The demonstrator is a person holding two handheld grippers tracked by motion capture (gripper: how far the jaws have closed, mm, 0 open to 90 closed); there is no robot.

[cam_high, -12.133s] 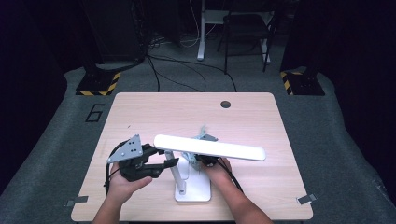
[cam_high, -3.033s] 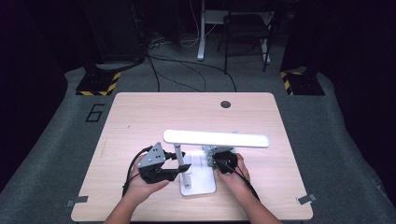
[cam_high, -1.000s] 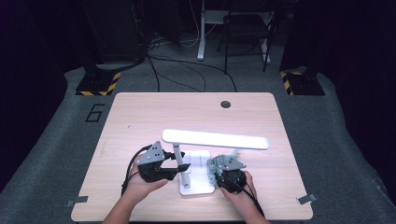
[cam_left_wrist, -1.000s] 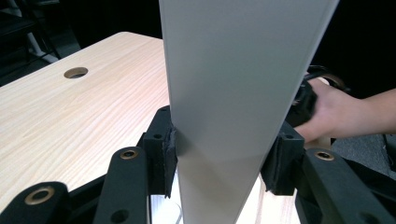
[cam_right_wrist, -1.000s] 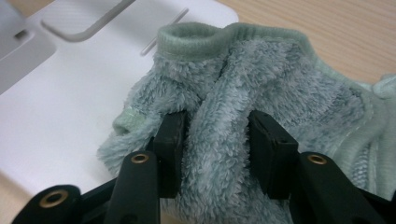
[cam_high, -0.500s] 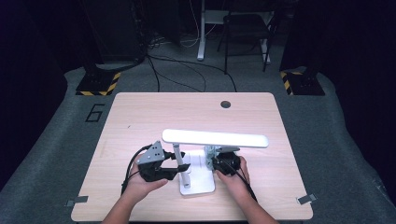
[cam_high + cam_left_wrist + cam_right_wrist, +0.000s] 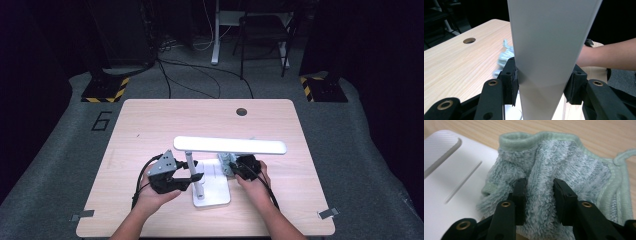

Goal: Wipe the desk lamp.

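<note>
A: From the high view the cloth (image 7: 226, 162) is mostly tucked under the lamp head (image 7: 230, 145), I just catch a pale scrap.

B: Same, and the right gripper (image 7: 239, 166) has its tips lost under that bar too. Up close the lamp's post (image 7: 549, 50) runs off the top and bottom edges, and the cloth's near part sits behind the jaws.
</note>
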